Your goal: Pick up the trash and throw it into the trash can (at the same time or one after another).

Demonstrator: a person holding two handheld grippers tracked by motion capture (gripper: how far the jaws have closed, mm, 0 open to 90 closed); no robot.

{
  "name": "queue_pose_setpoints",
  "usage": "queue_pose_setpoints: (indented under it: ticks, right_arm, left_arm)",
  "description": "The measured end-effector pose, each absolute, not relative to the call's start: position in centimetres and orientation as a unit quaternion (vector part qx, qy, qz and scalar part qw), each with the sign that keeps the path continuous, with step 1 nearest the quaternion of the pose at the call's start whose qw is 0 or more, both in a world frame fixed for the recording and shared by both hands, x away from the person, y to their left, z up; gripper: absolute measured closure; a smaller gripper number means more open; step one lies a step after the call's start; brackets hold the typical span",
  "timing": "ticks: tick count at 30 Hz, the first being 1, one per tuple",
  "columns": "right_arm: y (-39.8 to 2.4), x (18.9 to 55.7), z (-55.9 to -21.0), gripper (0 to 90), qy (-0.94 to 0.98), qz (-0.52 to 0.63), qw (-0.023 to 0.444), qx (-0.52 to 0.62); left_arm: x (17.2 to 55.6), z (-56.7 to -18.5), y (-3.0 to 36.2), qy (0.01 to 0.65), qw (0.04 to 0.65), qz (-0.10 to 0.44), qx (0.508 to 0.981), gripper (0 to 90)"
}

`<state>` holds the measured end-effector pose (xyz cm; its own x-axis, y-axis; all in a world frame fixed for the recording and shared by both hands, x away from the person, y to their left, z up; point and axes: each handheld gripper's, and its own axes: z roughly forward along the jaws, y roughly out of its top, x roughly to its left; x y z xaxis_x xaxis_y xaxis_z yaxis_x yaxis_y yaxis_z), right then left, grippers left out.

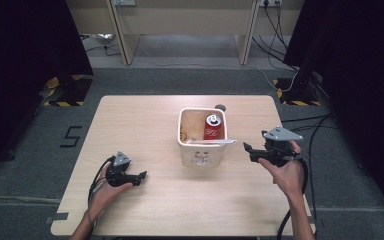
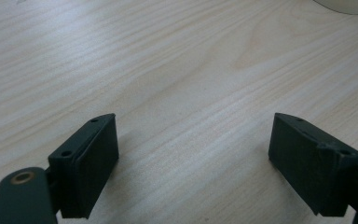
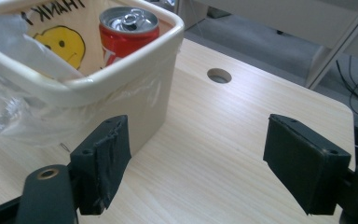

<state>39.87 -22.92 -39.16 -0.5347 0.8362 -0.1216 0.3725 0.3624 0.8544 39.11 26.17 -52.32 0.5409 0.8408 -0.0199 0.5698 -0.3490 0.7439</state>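
While both hands rest low, the surface carries one landmark: a cream bin at its middle, lined with a clear bag and holding a yellowish smiley-face bag. Inside the bin, upright against its far right corner, stands a red can, its pull-tab top level with the rim. A small round hole lies just beyond the bin.

Right of the bin, near its front corner, the right gripper points at the wall, fingers spread wide and empty. Well to the bin's front left, the left gripper hovers low over bare wood, fingers likewise wide apart, holding nothing.

The step in hand looks like a reach for the can. To do it well, the right gripper should rise above the rim, come down over the can from above, and close across its sides, clear of the loose plastic. The left could steady the bin's near wall so it does not slide or tip.
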Motion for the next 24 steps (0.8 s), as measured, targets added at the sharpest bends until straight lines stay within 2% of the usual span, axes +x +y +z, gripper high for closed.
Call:
queue_pose_setpoints:
  ticks: [24]
  right_arm:
    - [-22.3, 38.2, -42.5, 22.9, 0.773, 0.412, 0.259, 0.406]
  left_arm:
    - [39.1, -52.3, 26.2, 0.441, 0.362, 0.188, 0.8, 15.2]
